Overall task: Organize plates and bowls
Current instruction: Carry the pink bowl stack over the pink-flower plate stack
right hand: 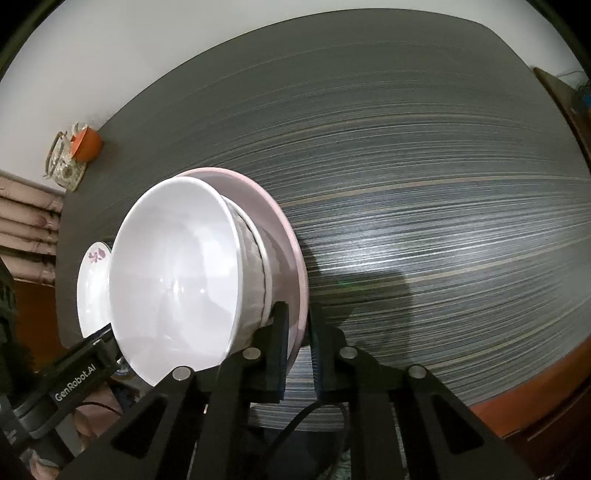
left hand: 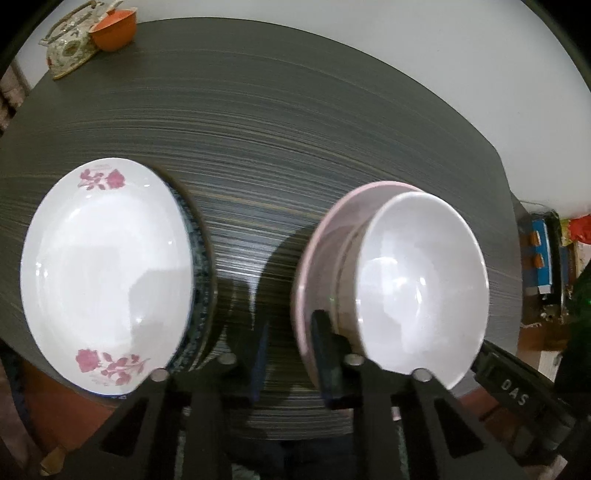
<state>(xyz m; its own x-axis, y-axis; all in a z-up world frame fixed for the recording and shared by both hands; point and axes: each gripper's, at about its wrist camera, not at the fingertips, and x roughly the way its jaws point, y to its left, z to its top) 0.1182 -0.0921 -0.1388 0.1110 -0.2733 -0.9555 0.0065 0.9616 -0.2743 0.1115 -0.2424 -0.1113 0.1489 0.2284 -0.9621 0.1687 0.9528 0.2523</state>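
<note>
Right wrist view shows the right gripper (right hand: 297, 332) with fingers pinching the near rim of the pink plate (right hand: 291, 240), which carries a white bowl (right hand: 173, 280). Left gripper (left hand: 291, 354) fingers are pressed together. Beside lies a flowered plate (left hand: 107, 273) on the striped desk (left hand: 295, 129); an orange cup (left hand: 112, 31) sits far back.

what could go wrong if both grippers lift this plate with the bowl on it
1. The white bowl stands loose and tall on the pink plate; an uneven lift could slide or tip it.
2. The left gripper and right gripper pinch only the plate's thin rim, so it might slip out.
3. The floral plate sits close by on the left; a swing that way could knock it.
</note>
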